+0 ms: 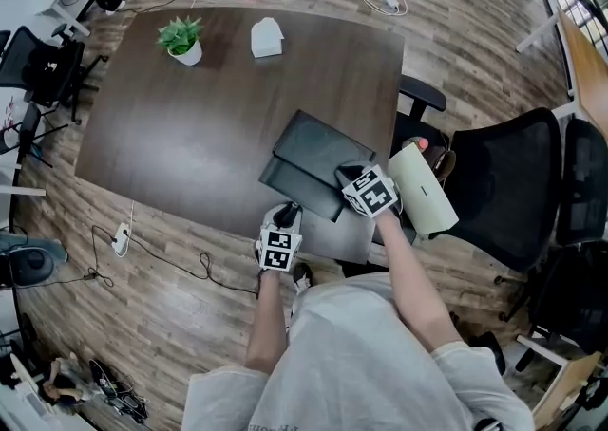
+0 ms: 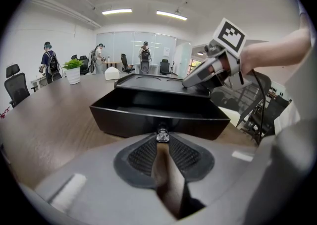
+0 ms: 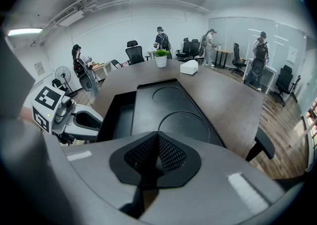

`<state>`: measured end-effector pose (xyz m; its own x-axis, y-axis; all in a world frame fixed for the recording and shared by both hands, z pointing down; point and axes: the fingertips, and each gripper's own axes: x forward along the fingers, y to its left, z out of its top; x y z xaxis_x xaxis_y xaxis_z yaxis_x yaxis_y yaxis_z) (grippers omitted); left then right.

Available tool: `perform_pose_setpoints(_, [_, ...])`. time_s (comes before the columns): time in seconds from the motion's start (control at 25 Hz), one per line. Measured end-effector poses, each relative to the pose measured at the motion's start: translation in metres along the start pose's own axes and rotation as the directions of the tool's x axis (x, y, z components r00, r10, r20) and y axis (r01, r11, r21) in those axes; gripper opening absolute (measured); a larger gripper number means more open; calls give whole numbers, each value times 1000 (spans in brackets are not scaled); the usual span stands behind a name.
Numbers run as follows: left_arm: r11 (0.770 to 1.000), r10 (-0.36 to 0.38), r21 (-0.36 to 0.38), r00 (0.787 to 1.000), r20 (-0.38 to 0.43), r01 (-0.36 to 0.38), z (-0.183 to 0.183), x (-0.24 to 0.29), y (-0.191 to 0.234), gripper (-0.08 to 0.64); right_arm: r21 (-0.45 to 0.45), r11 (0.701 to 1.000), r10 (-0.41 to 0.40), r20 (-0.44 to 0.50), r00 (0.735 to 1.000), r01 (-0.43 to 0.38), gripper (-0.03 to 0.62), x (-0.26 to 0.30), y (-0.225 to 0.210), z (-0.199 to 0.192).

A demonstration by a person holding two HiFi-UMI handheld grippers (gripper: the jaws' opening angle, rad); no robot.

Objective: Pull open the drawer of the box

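The left gripper [image 2: 162, 139] has its jaws pinched on the small clear knob [image 2: 162, 133] at the front of the drawer [image 2: 148, 115]. The drawer stands out of the black box [image 1: 323, 146], open and dark inside, at the near edge of the table [image 1: 171, 125]. The right gripper [image 3: 157, 137], its jaws pressed together with nothing between them, sets its tip on the box's top.

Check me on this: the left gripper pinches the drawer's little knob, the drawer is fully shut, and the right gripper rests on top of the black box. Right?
Not quite. The drawer stands pulled out of the black box; the left gripper view shows its open inside. The left gripper does pinch its knob, and the right gripper does rest on top.
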<state>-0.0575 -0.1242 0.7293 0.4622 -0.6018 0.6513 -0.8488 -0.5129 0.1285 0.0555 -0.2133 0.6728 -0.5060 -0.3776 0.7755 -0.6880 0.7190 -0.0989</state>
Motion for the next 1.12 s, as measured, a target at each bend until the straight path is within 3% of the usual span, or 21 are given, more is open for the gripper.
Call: perform_pose_setpoints(1.12, [1000, 22, -6, 1000, -4, -22, -25, -22, 4, 133, -4, 1000, -7, -4, 1000, 7, 2, -1, 1, 0])
